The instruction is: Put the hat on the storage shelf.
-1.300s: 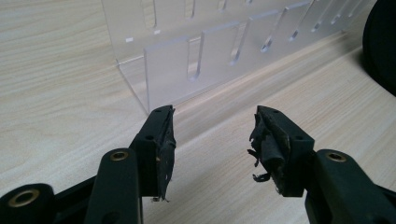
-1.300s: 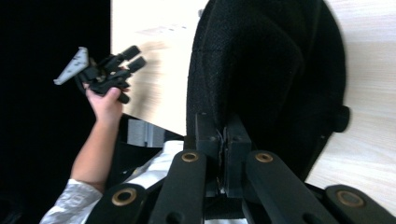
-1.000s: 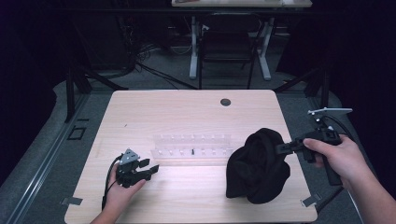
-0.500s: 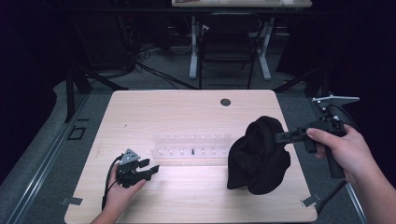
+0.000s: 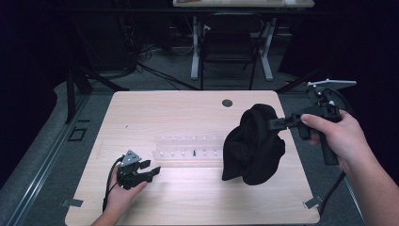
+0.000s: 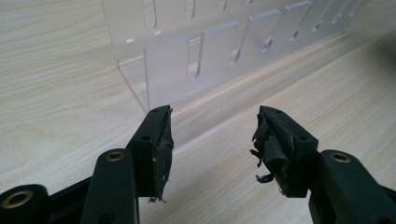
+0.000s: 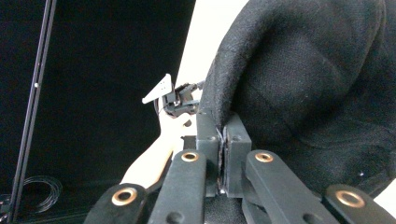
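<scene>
- Right now my right gripper point(image 5: 275, 123) has its fingers point(image 7: 208, 135) pinched tight on an edge of the black cloth point(image 5: 254, 143); fabric is clamped between the pads in the right gripper view.
- Cloth hangs from that grip in a bunched drape at the right side of the worktop point(image 5: 188, 108), its lower folds resting on the wood, just beside the right end of the clear acrylic rack point(image 5: 188, 148).
- Right hand point(image 5: 336, 139) sits out past the worktop's right edge, gripper pointing inward at the cloth.
- My left gripper point(image 5: 153, 170) lies low on the worktop at the near left, held in my left hand point(image 5: 120, 195).
- Its fingers point(image 6: 156, 149) stand wide apart with nothing between them, only bare wood.
- In the left gripper view the rack's point(image 6: 196, 60) near corner is just ahead of those fingers, not touching; upright dividers run away toward the far right.
- A dark round hole point(image 5: 227, 102) sits in the worktop near the far edge.
</scene>
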A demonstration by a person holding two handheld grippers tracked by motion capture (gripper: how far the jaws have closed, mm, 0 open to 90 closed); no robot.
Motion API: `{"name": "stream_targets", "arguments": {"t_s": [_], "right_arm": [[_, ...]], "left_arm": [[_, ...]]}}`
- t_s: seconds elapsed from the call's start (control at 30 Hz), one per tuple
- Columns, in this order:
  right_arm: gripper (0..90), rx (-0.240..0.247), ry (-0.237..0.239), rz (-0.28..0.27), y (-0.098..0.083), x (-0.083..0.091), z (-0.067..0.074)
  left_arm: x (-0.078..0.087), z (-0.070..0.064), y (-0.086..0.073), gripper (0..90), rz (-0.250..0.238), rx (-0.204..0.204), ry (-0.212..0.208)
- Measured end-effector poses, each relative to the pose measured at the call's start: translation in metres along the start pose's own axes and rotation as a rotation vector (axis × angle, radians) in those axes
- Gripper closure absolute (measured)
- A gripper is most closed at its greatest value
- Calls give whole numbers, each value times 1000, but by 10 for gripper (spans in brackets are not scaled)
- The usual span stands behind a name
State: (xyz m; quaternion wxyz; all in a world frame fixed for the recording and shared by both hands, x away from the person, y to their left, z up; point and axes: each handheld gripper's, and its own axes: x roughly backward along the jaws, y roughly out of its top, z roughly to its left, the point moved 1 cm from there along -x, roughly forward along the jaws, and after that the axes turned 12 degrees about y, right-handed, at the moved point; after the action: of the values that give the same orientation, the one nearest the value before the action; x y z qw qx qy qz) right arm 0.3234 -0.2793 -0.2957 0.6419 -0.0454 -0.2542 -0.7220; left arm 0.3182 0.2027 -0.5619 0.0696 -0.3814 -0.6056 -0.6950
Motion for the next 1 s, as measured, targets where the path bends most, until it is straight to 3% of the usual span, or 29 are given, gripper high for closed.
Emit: {"name": "stream_targets", "arguments": {"t_s": [0.33, 0.43, 1.0], "right_arm": [[886, 25, 9, -3, 21, -19, 15], [886, 32, 11, 3, 27, -29, 16], [885, 25, 33, 0, 54, -67, 14]], "left_arm": [[2, 1, 1, 447, 2, 4, -11], [2, 1, 1, 448, -15, 10, -8], [3, 2, 1, 448, -14, 5, -13]]}}
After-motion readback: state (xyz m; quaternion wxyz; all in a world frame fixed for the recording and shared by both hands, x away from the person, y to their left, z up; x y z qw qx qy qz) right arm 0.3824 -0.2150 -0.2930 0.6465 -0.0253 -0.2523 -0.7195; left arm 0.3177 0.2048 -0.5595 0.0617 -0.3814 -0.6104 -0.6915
